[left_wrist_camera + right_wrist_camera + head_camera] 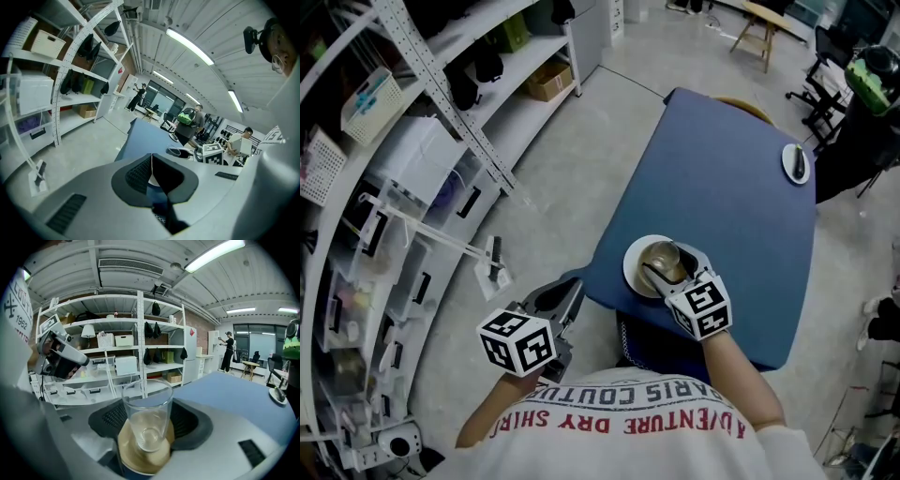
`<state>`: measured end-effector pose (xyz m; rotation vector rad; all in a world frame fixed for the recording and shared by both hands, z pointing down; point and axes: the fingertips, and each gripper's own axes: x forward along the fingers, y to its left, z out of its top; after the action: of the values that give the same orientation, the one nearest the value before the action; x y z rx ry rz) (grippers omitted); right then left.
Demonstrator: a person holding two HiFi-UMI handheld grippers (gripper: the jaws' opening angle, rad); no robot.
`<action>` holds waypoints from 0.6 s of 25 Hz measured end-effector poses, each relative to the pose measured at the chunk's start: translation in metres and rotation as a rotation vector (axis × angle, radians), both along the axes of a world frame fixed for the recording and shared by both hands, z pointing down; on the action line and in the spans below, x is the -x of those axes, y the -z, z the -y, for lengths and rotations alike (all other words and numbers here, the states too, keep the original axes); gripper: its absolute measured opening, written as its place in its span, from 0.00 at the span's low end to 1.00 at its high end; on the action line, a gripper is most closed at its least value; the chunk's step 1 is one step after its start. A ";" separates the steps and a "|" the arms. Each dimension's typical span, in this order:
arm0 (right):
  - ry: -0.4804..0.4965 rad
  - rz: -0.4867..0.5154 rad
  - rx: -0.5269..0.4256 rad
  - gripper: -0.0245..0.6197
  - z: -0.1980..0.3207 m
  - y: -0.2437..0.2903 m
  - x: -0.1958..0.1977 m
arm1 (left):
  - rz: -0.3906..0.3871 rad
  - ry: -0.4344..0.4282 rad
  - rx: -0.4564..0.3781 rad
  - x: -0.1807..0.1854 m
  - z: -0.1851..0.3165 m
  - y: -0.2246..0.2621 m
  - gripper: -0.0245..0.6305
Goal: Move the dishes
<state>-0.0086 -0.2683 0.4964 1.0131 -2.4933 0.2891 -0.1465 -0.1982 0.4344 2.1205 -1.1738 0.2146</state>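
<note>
A clear glass [664, 260] stands on a white plate [634, 274] near the front left corner of the blue table [727, 202]. My right gripper [673, 259] has a jaw on each side of the glass. In the right gripper view the glass [146, 404] is upright on the plate, which looks tan [136, 460] there, and both dark pads lie against its sides with no gap. My left gripper [572, 291] hangs off the table's left edge over the floor. Its jaws [151, 161] are shut with nothing between them.
A second small plate [795, 162] lies at the table's far right edge. Metal shelving [412, 141] with bins and boxes fills the left side. A wooden stool [759, 33] and office chairs [825, 84] stand beyond the table. Grey floor [572, 178] runs between the shelves and the table.
</note>
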 end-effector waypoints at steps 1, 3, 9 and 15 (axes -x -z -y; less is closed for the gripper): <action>0.000 -0.004 0.002 0.48 0.000 0.000 0.000 | -0.001 0.002 0.000 0.000 -0.001 0.001 0.08; 0.000 -0.006 0.009 0.48 -0.001 0.000 0.000 | -0.002 0.006 -0.002 0.001 -0.002 0.002 0.08; 0.004 0.000 0.008 0.48 -0.002 0.006 0.000 | -0.006 0.001 0.001 -0.003 -0.006 0.000 0.08; 0.003 0.037 -0.038 0.48 -0.006 0.033 -0.003 | -0.008 -0.012 -0.009 -0.009 -0.009 0.003 0.08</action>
<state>-0.0057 -0.2620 0.4638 1.0277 -2.5423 0.2627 -0.1372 -0.1889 0.4314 2.1348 -1.1600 0.2064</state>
